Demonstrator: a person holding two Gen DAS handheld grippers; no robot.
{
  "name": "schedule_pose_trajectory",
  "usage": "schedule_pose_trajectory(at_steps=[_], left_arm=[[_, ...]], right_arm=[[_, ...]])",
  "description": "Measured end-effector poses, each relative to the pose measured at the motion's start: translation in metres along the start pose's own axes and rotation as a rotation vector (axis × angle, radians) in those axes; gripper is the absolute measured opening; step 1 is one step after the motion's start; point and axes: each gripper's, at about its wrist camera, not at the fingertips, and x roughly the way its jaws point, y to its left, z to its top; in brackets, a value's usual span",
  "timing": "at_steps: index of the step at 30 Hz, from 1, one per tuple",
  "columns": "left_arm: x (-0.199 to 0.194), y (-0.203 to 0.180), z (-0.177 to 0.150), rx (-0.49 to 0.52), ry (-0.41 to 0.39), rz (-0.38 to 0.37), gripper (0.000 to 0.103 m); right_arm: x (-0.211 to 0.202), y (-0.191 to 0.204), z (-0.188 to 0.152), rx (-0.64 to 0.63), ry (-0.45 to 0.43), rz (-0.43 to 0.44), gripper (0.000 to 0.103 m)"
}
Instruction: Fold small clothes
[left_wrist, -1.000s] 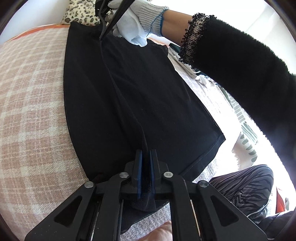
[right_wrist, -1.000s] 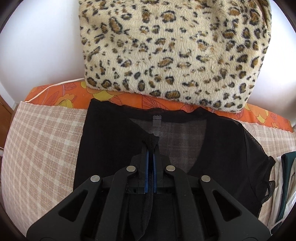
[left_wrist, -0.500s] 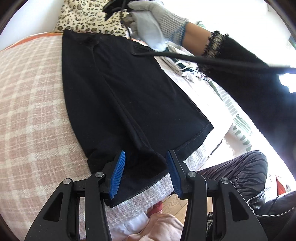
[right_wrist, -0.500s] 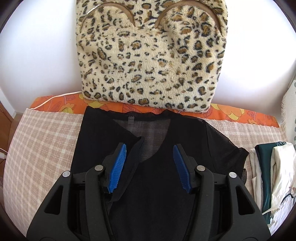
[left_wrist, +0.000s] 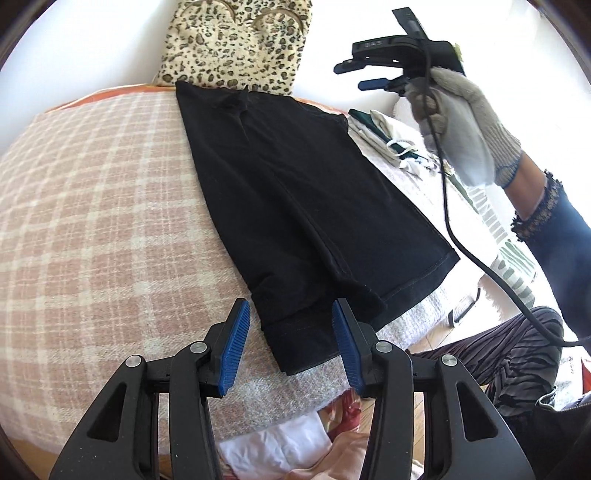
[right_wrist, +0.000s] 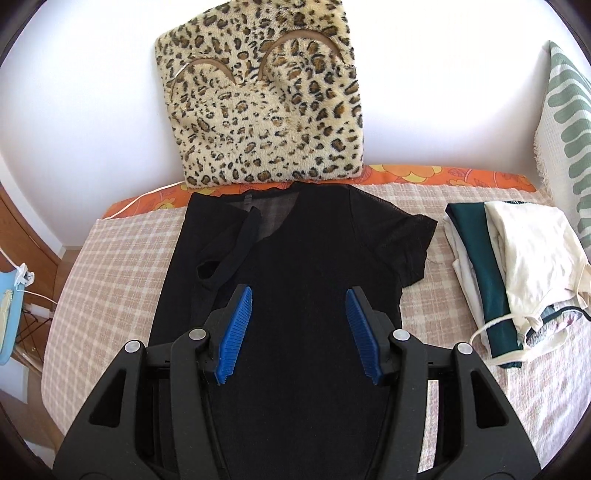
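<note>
A black short-sleeved top (left_wrist: 295, 184) lies flat on the plaid bedspread (left_wrist: 92, 221), its left side folded in toward the middle. My left gripper (left_wrist: 290, 310) hovers open just off the hem corner, with nothing pinched between its blue pads (left_wrist: 234, 336). In the right wrist view the top (right_wrist: 295, 258) has one sleeve (right_wrist: 406, 243) spread out to the right, and the folded-in sleeve lies by the neckline. My right gripper (right_wrist: 299, 295) is open above the top's middle, clear of the cloth. From the left wrist view, a gloved hand (left_wrist: 458, 122) holds the right gripper (left_wrist: 351, 76) high.
A leopard-print cushion (right_wrist: 266, 110) leans on the wall behind the top. A pile of white and green clothes (right_wrist: 509, 266) lies to the right, beside a green-patterned cushion (right_wrist: 569, 122). The person's striped trouser leg (left_wrist: 498, 354) and a black cable (left_wrist: 447, 206) are at the bed's near edge.
Both grippers were shut on the black fabric and have opened and let it go. The right one pulled back and up from the neckline; the left drew slightly back from the hem.
</note>
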Motion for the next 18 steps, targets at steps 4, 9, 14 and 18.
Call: schedule_pose_trajectory(at_steps=[4,9,14,18], left_arm=[[0.008,0.008,-0.004,-0.027,0.034,0.004,0.044],[0.008,0.004,-0.003,-0.011,0.023,0.025,0.044],[0.001,-0.013,-0.006,0.046,-0.012,0.053,0.044],[-0.001,-0.031,-0.007,0.097,-0.052,0.097,0.044]], right_arm=[[-0.024,-0.011,-0.034,-0.03,-0.01,-0.004,0.056],[-0.041,-0.034,-0.071,-0.035,-0.005,-0.036,0.056],[-0.058,-0.059,-0.094,-0.021,-0.003,-0.06,0.056],[-0.071,-0.077,-0.108,-0.013,-0.022,-0.07,0.056]])
